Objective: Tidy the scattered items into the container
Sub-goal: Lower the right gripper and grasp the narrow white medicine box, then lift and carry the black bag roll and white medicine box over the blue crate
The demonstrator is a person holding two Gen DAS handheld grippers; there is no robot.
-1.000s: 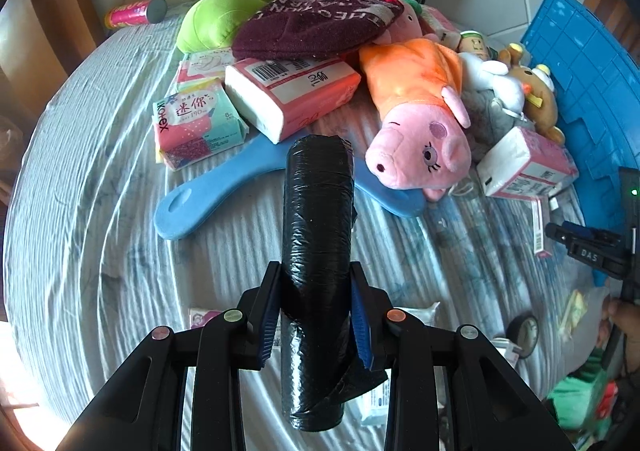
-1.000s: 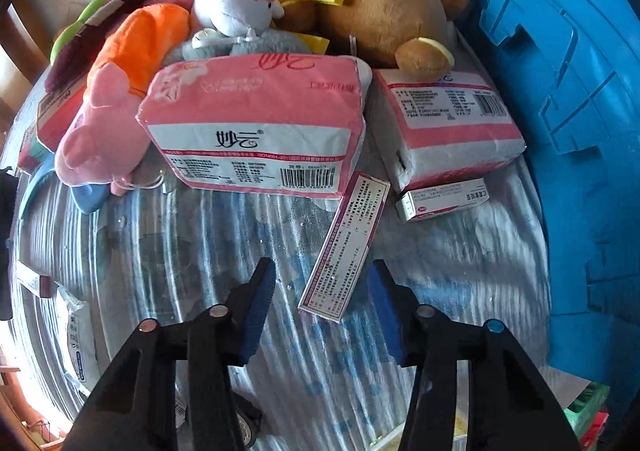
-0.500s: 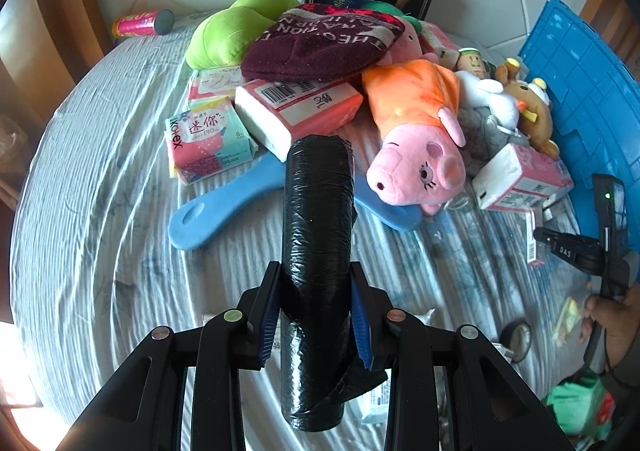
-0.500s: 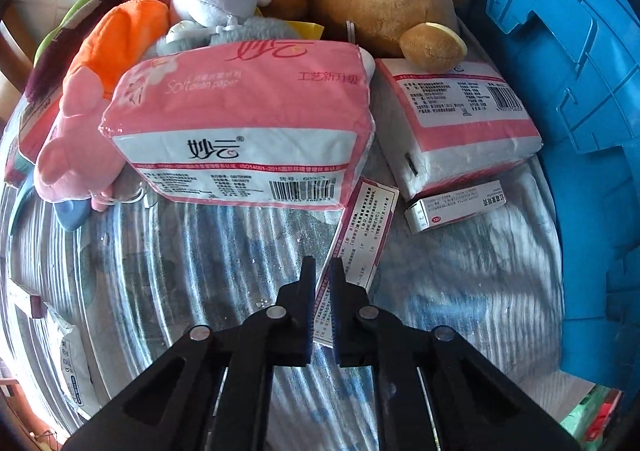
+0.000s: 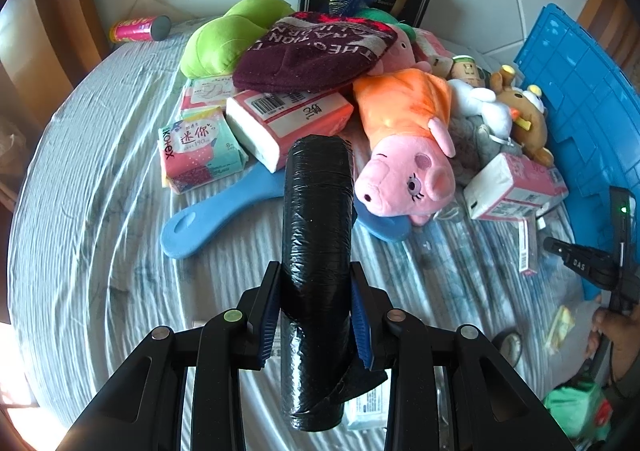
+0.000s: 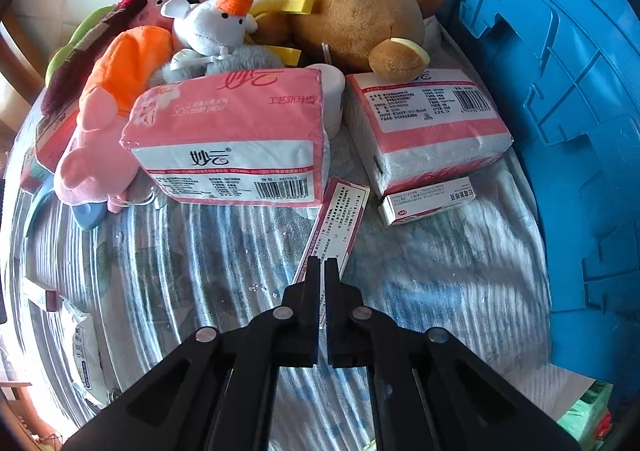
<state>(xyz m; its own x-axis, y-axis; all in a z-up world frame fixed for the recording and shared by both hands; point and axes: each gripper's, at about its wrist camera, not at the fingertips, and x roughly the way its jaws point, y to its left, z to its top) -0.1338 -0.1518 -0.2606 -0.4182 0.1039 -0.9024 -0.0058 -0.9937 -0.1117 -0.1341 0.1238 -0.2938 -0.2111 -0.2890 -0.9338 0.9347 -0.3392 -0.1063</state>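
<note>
left gripper (image 5: 316, 315): clamped round the middle of a black bag roll (image 5: 318, 243), squishy, slick, light, sticking out past the tips | right gripper (image 6: 322, 271): pinched shut on the near end of a thin pink box (image 6: 340, 219), light, crushable, so go easy | blue crate (image 6: 560, 91): just right of it

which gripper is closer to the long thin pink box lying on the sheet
Right. The right gripper is shut on the near end of the pink box. The left gripper holds a black roll, off to the side.
</note>
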